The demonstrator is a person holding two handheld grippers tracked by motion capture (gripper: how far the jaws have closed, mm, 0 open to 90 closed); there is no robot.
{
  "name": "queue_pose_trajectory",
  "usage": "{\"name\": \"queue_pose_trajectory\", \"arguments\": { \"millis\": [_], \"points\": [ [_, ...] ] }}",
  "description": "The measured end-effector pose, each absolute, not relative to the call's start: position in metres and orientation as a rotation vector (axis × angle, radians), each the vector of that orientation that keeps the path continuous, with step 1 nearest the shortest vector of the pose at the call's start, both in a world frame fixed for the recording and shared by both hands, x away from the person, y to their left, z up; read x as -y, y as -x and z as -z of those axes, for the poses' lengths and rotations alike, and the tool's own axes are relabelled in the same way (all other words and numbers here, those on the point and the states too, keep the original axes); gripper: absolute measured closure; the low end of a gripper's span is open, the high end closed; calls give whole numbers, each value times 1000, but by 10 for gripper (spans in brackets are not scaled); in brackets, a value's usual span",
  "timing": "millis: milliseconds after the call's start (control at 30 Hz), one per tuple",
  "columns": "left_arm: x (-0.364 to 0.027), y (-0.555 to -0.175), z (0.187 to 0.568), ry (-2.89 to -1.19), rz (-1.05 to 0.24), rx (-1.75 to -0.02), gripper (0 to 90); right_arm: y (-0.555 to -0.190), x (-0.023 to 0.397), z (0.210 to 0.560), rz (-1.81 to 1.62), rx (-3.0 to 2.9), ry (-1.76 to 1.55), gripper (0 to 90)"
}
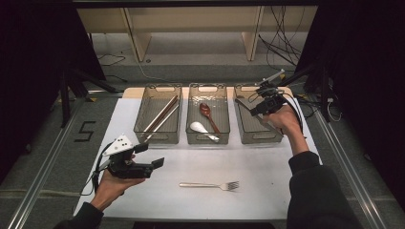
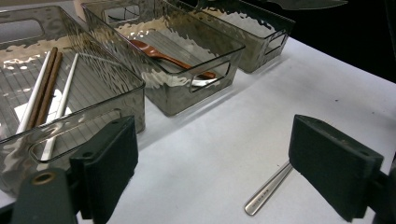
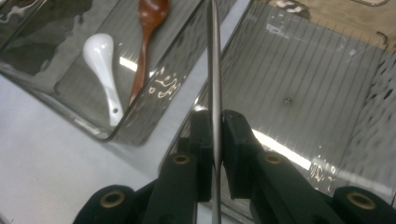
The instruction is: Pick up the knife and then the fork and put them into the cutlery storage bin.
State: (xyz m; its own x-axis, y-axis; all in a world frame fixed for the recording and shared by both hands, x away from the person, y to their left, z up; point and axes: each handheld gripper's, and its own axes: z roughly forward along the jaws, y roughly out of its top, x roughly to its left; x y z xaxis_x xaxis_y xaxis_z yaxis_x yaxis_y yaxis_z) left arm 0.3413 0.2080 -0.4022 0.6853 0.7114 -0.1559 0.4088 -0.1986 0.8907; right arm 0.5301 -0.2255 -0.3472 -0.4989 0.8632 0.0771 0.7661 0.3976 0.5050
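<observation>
- High view: right tongs (image 1: pixel 255 110) hang over the right bin (image 1: pixel 260 138), clamped on a knife (image 1: pixel 241 104) that sticks out past the tips. Left tongs (image 1: pixel 150 156) are wide, nothing betw. them, w/ a fork (image 1: pixel 210 185) flat on the table just off to their side.
- Left gripper view: left tongs (image 2: pixel 222 163) gape; the fork's handle end lies just ahead, near one pad. Knife blade (image 2: pixel 308 3) shows far beyond the tips.
- Right gripper view: right tongs (image 3: pixel 215 135) are nearly shut, pinching the knife (image 3: pixel 214 56) edge-on; bin floor (image 3: pixel 299 93) is right below.
- Handling, my guess: stiff, thin, smooth metal, light, not fragile. Likely to slip or swivel in the pads, so grip flat faces mid-length, approx. at balance pt.
</observation>
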Motion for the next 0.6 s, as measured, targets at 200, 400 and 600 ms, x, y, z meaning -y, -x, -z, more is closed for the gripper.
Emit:
{"name": "queue_pose_trajectory", "arguments": {
  "millis": [200, 400, 600],
  "points": [
    [-209, -341, 402, -1818, -353, -888, 151, -542, 226, 354, -690, -2431, -1510, 837],
    [-209, -341, 402, -1815, -353, -887, 151, -552, 228, 359, -669, -2410, -1549, 837],
    [-209, -341, 402, -1816, -350, -886, 151, -557, 228, 363, -648, -2394, -1576, 836]
  ]
}}
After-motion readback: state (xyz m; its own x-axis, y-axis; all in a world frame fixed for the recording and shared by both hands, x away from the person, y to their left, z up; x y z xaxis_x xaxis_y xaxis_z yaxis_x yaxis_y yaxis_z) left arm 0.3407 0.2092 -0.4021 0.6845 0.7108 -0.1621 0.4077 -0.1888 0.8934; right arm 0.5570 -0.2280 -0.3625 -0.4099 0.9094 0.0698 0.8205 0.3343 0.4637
